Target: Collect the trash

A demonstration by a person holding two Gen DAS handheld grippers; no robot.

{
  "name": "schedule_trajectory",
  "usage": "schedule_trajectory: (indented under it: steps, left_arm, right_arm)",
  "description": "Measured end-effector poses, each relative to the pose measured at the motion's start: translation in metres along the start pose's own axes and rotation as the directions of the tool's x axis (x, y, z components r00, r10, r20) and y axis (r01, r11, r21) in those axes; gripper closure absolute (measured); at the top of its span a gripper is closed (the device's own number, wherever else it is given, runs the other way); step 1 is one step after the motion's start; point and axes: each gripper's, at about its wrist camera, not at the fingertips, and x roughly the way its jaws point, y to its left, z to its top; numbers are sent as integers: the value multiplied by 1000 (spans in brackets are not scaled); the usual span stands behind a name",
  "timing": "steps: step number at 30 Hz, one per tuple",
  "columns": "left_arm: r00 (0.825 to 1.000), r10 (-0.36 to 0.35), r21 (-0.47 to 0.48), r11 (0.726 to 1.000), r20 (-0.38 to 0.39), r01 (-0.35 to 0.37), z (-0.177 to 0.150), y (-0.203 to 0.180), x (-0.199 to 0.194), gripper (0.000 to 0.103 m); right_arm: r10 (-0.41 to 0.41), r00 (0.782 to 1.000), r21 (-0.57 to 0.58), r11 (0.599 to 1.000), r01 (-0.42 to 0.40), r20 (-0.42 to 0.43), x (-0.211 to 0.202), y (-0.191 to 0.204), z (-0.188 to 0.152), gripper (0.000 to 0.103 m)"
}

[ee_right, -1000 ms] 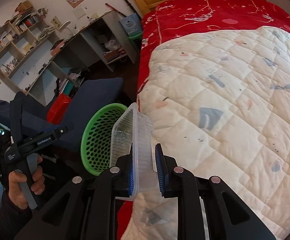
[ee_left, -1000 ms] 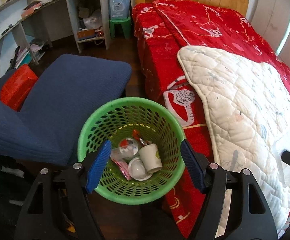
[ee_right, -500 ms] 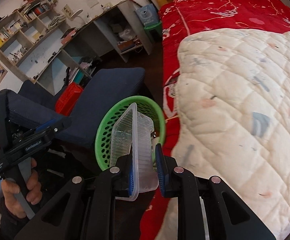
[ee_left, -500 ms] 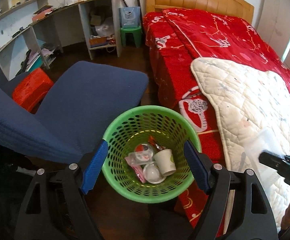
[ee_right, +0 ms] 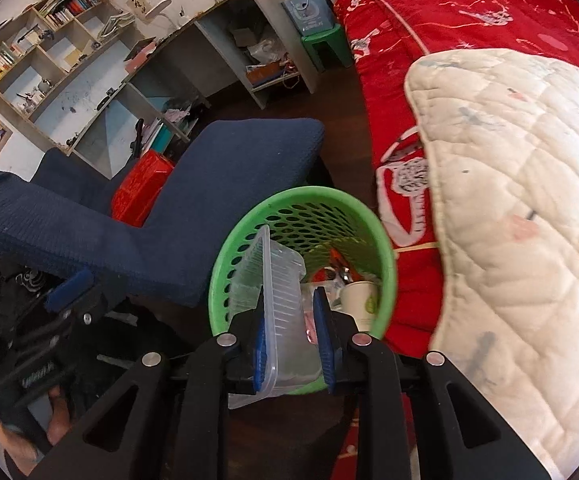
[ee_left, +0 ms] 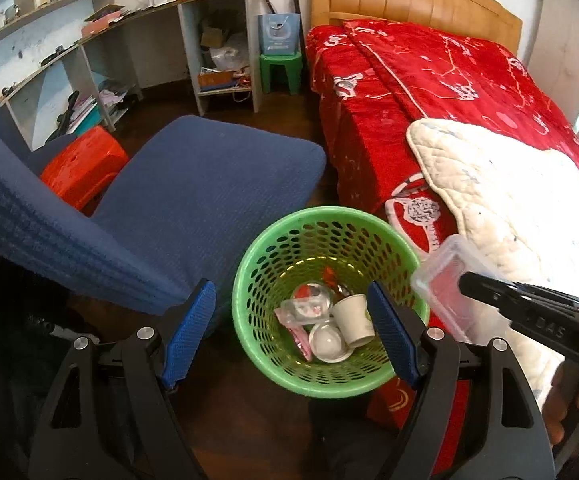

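- Left wrist view: your left gripper (ee_left: 291, 336) has its jaws spread wide and holds nothing. The green basket (ee_left: 249, 280) sits on the floor directly ahead of and between those jaws, seemingly so you can watch the drop from above without blocking the opening.
- In the basket lie a paper cup (ee_left: 353, 320), a white lid (ee_left: 327, 344) and some wrappers, so collection looks well under way.
- To the right of your left jaws, the clear plastic tray (ee_left: 445, 280) arrives over the basket's right rim, carried by the right gripper (ee_left: 469, 284).
- Right wrist view: your right jaws pinch the tray (ee_right: 285, 308) on edge, its long side pointing forward. I judge that narrow attitude lets it slip into the round opening.
- The basket (ee_right: 385, 252) lies just beyond and below the jaws, wedged between the blue chair (ee_right: 225, 184) on the left and the bed (ee_right: 509, 184) on the right, which keeps it handy to both.
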Motion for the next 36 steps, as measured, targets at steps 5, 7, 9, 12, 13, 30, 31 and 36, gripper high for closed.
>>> schedule_trajectory:
  steps: [5,7,9,12,13,30,31,36]
  left_arm:
    - [1000,2,-5,1000,-3,-2,-2,4,1,25]
    - [1000,3,-6,1000,-4,-3,-3,5,2,24]
    - [1000,6,-9,1000,-4,-6,-3,7,2,24]
    - [1000,3,-13,1000,-7,-3,-6,7,2,24]
    - [1000,2,-13,1000,-7,-3,-7,7,1,24]
    - [998,-4,52,999,58,1,-30,-42,-35,13]
    - [998,-2,62,998,66,-2,-32,-47,-39,12]
    - [996,4,78,997,93,-11,-42,-62,-54,9]
  right_arm:
    - [12,1000,3,1000,-12,-3,11,7,3,63]
    - [13,1000,1,1000,-13,-5,12,9,2,62]
    - [11,1000,-5,1000,-11,-4,11,8,1,62]
    - [1,1000,-31,1000,-1,1,2,7,-3,56]
    - [-7,1000,-42,999,7,3,0,7,-6,54]
    - [-164,979,-197,963,186,125,-77,-8,-54,23]
    - [-176,976,-204,958,200,130,-81,-8,-56,20]
    - [-230,960,-219,940,261,160,-102,-13,-73,16]
